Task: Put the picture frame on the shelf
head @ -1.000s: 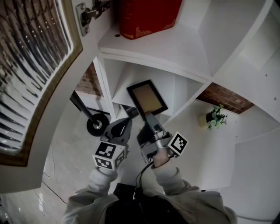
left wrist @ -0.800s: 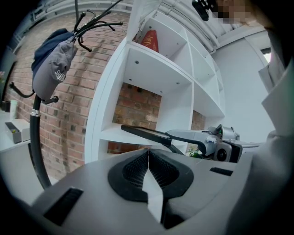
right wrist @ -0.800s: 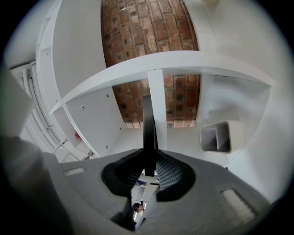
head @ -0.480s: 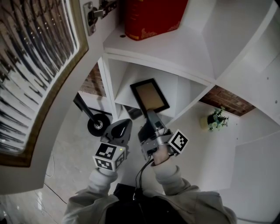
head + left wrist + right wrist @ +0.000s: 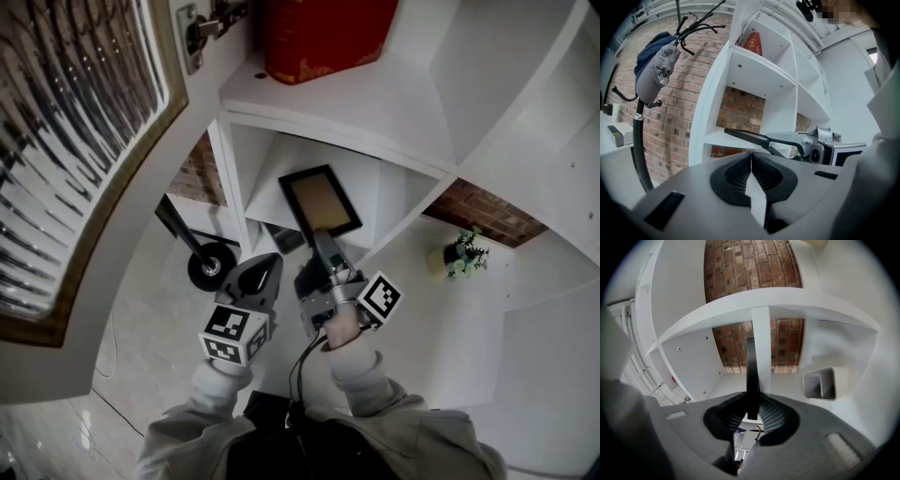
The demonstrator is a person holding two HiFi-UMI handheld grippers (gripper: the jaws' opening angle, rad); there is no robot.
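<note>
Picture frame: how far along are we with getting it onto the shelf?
Done: the picture frame is picked up, clamped by its edge in the right gripper. In hand: it is held out at the open shelf compartment; I cannot tell whether it touches a board. Left: set it down and let go. The left gripper is shut and empty beside it.

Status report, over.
Right claw shut on frame. Left claw shut, empty. Frame at cubby, not yet set down. Red box above, no obstacle.
</note>
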